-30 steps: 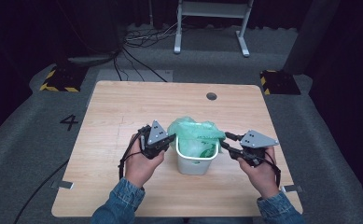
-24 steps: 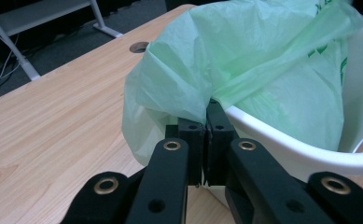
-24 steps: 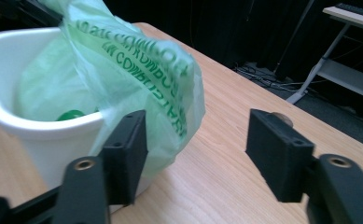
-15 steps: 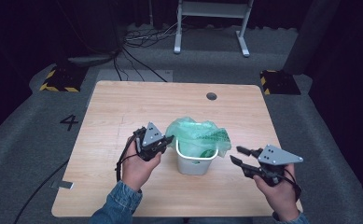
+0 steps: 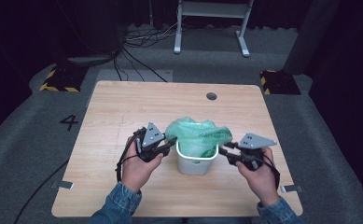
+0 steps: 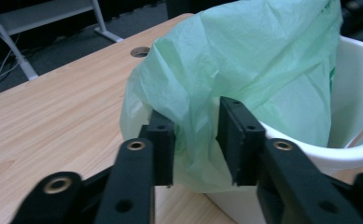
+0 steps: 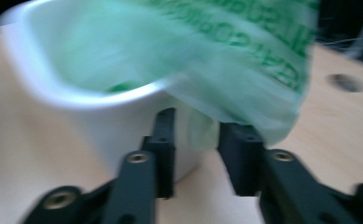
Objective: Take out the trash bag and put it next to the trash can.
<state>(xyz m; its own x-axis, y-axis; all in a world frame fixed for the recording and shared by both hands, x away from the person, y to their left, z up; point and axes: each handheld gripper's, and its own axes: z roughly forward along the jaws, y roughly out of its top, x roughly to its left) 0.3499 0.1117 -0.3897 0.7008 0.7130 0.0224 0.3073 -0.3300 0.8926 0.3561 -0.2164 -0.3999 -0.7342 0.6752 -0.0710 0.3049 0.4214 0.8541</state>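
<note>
At a wooden table (image 5: pixel 123 116), a person works 2 handheld grippers against a small white bin (image 5: pixel 197 158) lined with a pale green plastic bag (image 5: pixel 195 133), the bin standing near the table's front edge, between the two hands. The left gripper (image 6: pixel 195 140) meets the bin's left rim; its jaws have just been opening and now stand partly apart, with a fold of the bag hanging over the rim in the gap between them and no pad visibly pressing on it. The right gripper (image 7: pixel 195 144) comes in level from the opposite side, its jaws likewise partly apart, with the drooping right flap of the bag hanging just over and ahead of the gap; the blurred picture does not show either pad clamped on the film. The bag's loose mouth lies across the bin from left to right, so each flap falls to the hand on its own side. The left jaws sit nearer their flap, already straddling it, while the right jaws probably need to advance and lift slightly before closing.
</note>
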